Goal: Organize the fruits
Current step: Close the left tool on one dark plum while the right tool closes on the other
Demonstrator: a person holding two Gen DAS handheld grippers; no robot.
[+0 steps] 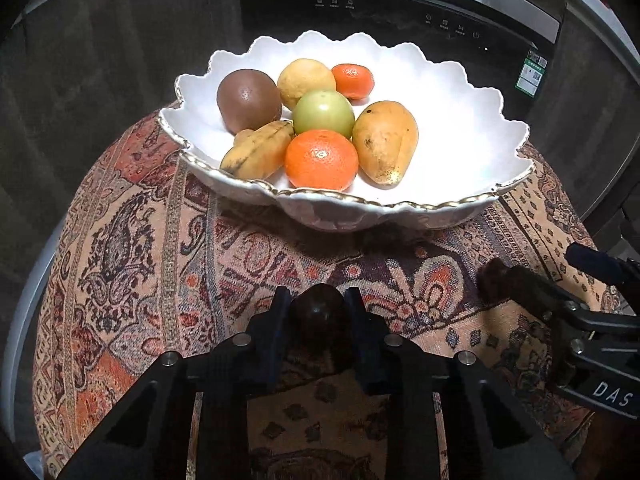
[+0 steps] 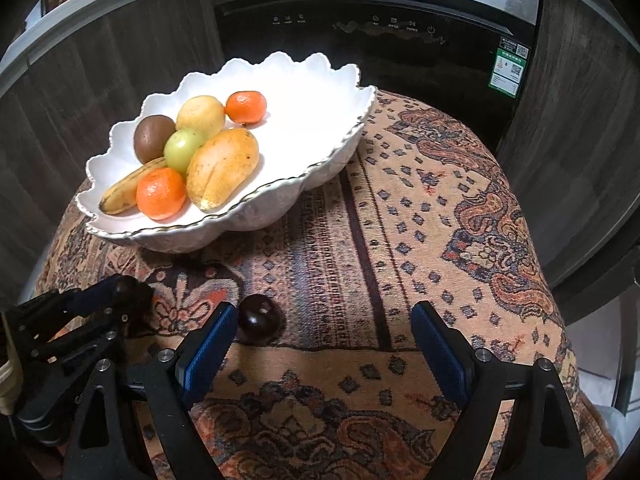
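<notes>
The left gripper (image 1: 319, 312) is closest, and its fingers sit narrow on both sides of a dark round plum (image 1: 319, 314), which looks held. A second dark plum (image 2: 259, 323) lies on the cloth just beside the left finger of the right gripper (image 2: 324, 336), whose fingers stand wide with nothing between them. So the right side is nearer to that loose plum, which is round with no long side. The big white bowl (image 1: 472, 128) stands farther back, straight ahead of the left fingers, with much bare room on its right half. The tabletop wears a patterned cloth (image 2: 420, 240), soft and flat. In the bowl lie a mango (image 1: 386, 142), a banana (image 1: 260, 152), an orange (image 1: 321, 160) and smaller fruits.
</notes>
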